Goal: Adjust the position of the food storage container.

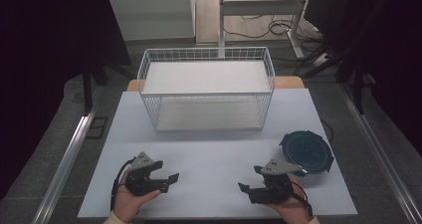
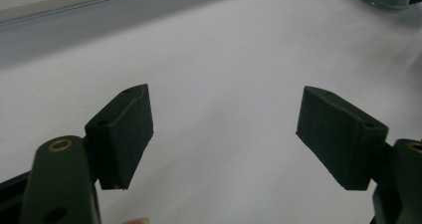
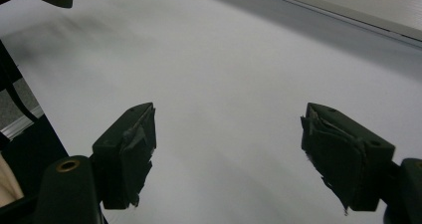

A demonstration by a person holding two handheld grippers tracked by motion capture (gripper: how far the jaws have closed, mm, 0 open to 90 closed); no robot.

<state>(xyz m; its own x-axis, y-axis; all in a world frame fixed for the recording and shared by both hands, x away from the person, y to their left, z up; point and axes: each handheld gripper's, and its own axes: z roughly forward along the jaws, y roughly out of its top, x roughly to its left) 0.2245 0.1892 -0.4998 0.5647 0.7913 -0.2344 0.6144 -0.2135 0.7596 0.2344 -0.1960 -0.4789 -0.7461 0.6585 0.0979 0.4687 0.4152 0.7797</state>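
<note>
While both grippers, left (image 1: 166, 178) and right (image 1: 250, 180), rest on the worktop (image 1: 214, 149) with fingers open and empty, nothing is started; disc (image 1: 306, 151) untouched near right; basket (image 1: 206, 88) empty.

- The table (image 1: 214, 154) has a smooth, matt, pale top, with bare wood at its far corners.
- The wire basket (image 1: 206, 87) is thin white-coated metal mesh.
- The round dark lid (image 1: 306, 152) looks like slightly glossy plastic (its edge is notched).
- The left gripper (image 2: 224, 129) has matt black pads (image 2: 124, 134), smooth-faced.
- The right gripper (image 3: 226, 154) has pads (image 3: 137, 154) that are rough and frayed at the edges.
</note>
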